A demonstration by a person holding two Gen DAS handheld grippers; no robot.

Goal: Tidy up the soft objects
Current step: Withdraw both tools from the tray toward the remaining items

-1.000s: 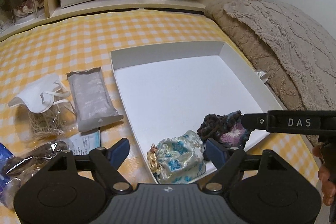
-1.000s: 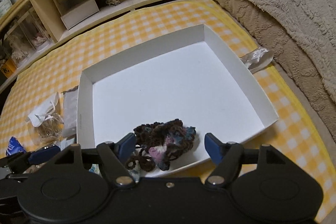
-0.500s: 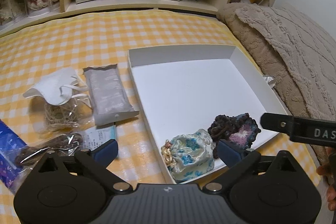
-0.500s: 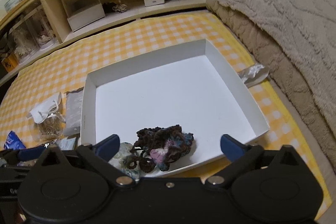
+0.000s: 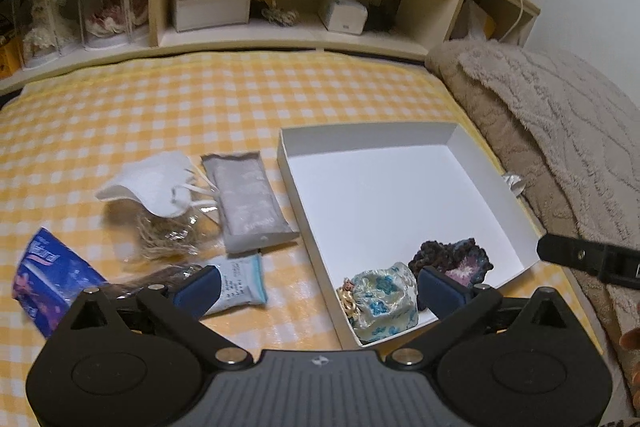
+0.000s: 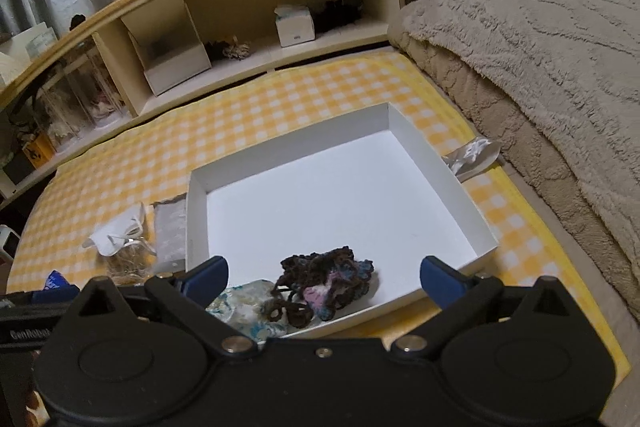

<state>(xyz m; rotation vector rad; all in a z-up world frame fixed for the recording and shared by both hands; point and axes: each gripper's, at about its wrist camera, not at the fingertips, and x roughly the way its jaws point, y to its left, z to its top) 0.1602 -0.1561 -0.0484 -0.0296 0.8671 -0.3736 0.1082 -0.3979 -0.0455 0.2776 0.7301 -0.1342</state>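
A white box (image 5: pixel 460 139) (image 6: pixel 460 195) lies on the yellow checked cloth. In its near corner lie a pale blue floral pouch (image 5: pixel 382 301) (image 6: pixel 244 305) and a dark crocheted piece (image 5: pixel 450 259) (image 6: pixel 326 287). My left gripper (image 5: pixel 316 293) is open and empty, above the box's near left edge. My right gripper (image 6: pixel 322 277) is open and empty, above the crocheted piece. Left of the box lie a white mask (image 5: pixel 152 183) (image 6: pixel 114 237), a grey packet (image 5: pixel 248 203) (image 6: pixel 170 235), a bag of straw-like fibre (image 5: pixel 168 231), a small pale blue packet (image 5: pixel 240 281) and a blue tissue pack (image 5: pixel 52 279).
A wooden shelf unit (image 5: pixel 280 7) (image 6: pixel 248 27) with boxes and ornaments stands at the back. A beige blanket (image 5: pixel 560 147) (image 6: pixel 540 67) is piled on the right. A crumpled clear wrapper (image 6: pixel 472 157) lies by the box's right side.
Both grippers have pulled back and risen from the box, and their jaws have opened wider. The pouch and crocheted piece stay in the box.
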